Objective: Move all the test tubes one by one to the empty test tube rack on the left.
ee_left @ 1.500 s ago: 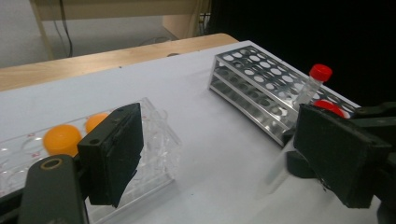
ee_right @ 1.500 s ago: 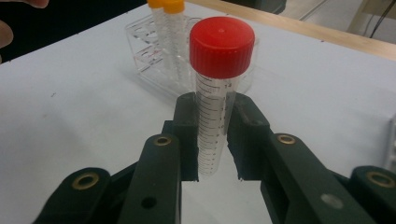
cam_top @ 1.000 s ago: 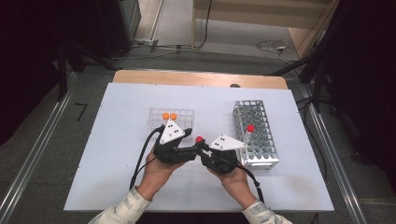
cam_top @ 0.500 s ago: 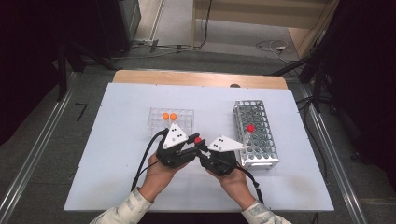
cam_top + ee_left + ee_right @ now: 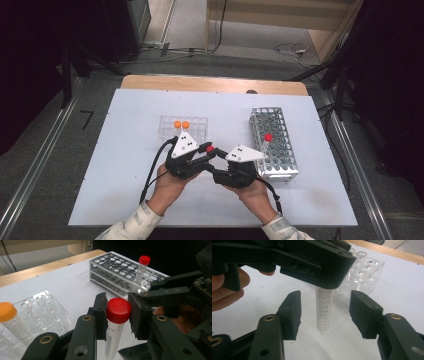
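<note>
White laminate covers the surface in the high view, and your two hands meet near its middle. Your left gripper and right gripper point at each other, with the red-capped clear plastic tube between them. Behind your left gripper stands the clear acrylic rack with two orange-capped tubes. To the right lies the silver metal mesh rack, with a second red-capped tube standing in it.

From the left gripper view, your jaws are clamped on the red-capped clear plastic tube at its cap, one pad on each side, having just been closing on it. It hangs upright with printed graduations facing you. The right gripper's black arms reach in from the right, just beside the cap. One orange-capped tube sits in the clear acrylic rack at left, and the silver metal mesh rack lies beyond.

From the right gripper view, your jaws stand apart, having just been opening; the tube hangs between them, apparently touched by neither pad. Its pointed tip seems to sit just above the surface, though shadow makes that hard to judge.
</note>
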### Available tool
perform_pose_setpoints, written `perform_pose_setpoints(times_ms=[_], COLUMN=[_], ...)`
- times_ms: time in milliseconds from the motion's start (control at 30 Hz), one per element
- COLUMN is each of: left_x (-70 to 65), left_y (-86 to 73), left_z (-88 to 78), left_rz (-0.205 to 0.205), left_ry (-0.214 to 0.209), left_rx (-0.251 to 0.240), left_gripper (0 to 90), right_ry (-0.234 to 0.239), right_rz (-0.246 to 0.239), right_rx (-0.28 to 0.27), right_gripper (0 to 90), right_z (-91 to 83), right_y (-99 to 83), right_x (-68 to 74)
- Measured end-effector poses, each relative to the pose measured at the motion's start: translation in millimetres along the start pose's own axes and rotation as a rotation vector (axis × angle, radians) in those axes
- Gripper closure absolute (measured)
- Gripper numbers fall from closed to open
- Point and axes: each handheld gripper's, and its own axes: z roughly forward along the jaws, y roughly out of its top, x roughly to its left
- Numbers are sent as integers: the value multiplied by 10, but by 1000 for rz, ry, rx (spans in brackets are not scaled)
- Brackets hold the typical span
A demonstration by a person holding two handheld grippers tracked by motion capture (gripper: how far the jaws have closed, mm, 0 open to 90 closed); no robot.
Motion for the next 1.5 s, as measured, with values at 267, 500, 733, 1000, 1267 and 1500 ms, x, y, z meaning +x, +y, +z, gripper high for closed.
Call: perform_pose_setpoints(times_ms=[267, 500, 733, 1000, 1267, 1500], left_x=[153, 309, 532, 696, 869, 1022], left_y=[28, 52, 88, 245, 373, 407], left_z=[-88, -206, -318, -463, -531, -449], left_rz=[-40, -65, -111, -113, -120, -136], left_ry=[37, 78, 142, 200, 272, 312], left_rx=[-10, -22, -53, -82, -96, -91], left_gripper=[700, 701, 701, 701, 702, 701], right_ry=[-6, -19, -57, -96, -108, -115], right_rz=[10, 27, -5, 44, 60, 63], right_rx=[-14, -41, -38, -46, -61, -58], right_gripper=[315, 284, 273, 273, 274, 275], right_z=[-142, -321, -568, -772, -855, -857], right_y=[-34, -80, -193, -397, -431, -437], right_x=[-78, -167, -243, -386, -452, -468])
